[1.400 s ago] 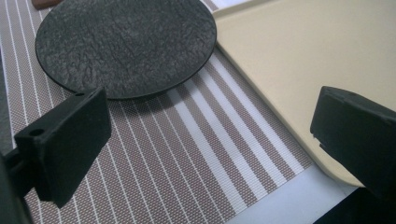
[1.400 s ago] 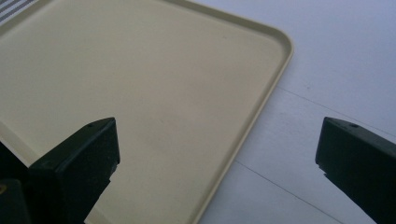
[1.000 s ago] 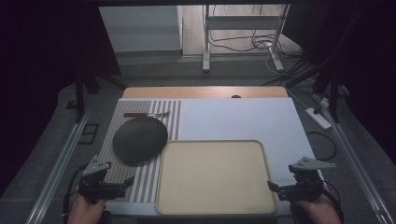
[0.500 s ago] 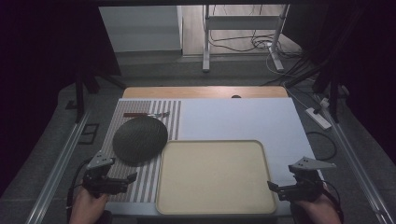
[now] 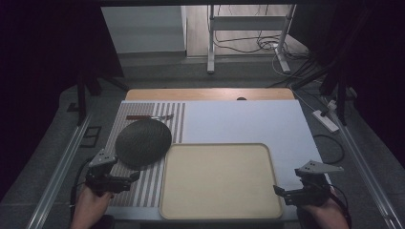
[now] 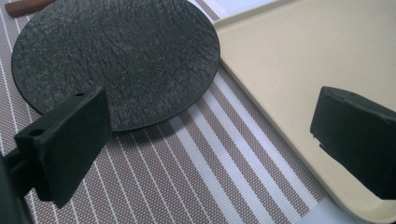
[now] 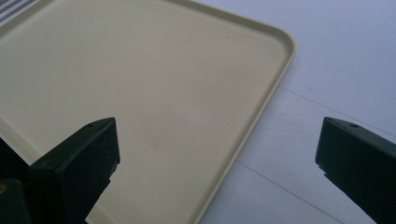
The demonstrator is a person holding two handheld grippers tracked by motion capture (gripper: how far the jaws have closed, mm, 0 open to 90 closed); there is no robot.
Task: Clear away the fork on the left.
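Nowhere any readable writing or labels. Left gripper (image 5: 133,177) sits lower left of the high view, jaws spread wide, holding nothing, over the striped mat (image 5: 143,186). Dark round plate (image 5: 143,141) lies on that mat just ahead of it, its edge just beside the beige tray (image 5: 219,210). Right gripper (image 5: 278,191) lower right, jaws also spread, empty, at the tray's right rim over the white sheet (image 5: 239,121). Brown-handled utensil (image 5: 148,117) lies on the mat beyond the plate. Cables (image 5: 248,45) on the floor at top.
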